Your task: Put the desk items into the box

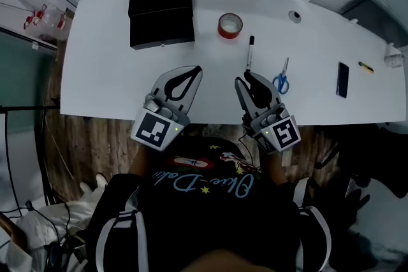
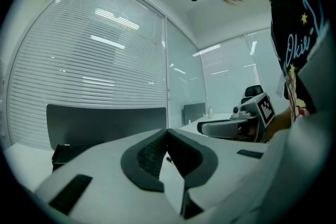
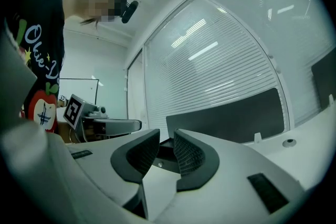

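Over white desk (image 1: 102,73), barely begun: red tape roll (image 1: 230,25), marker (image 1: 250,51) and scissors (image 1: 282,78) lying loose, right of black box (image 1: 161,16); at near edge, left gripper (image 1: 194,70) pinched together, empty, right gripper (image 1: 244,78) parted, empty.

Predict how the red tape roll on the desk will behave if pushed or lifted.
The red tape roll lies flat, hole upward, so a push would probably slide it across the desk rather than roll it. Being a hollow ring, it is likely light and stiff. Tipped on edge, it could roll away.
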The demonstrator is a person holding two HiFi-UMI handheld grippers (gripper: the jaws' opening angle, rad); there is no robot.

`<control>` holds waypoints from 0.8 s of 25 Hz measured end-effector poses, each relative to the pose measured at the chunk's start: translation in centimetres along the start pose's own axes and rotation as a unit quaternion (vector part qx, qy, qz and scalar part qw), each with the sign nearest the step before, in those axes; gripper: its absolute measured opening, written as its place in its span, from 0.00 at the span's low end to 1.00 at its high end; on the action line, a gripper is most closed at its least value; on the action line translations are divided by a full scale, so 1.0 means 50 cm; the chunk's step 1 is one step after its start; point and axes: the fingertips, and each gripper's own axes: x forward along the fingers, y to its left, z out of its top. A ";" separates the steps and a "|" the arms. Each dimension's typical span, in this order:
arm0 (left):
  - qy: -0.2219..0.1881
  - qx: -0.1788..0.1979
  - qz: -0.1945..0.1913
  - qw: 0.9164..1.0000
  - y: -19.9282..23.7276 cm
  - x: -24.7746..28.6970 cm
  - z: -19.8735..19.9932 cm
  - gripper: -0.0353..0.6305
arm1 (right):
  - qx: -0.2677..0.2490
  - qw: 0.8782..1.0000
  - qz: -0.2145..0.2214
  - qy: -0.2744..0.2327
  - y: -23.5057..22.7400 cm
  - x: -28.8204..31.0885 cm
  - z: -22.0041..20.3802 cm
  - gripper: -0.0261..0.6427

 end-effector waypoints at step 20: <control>0.021 0.004 0.081 0.996 0.005 0.009 -0.018 0.05 | 0.001 0.998 0.064 0.012 -0.069 0.026 -0.021 0.16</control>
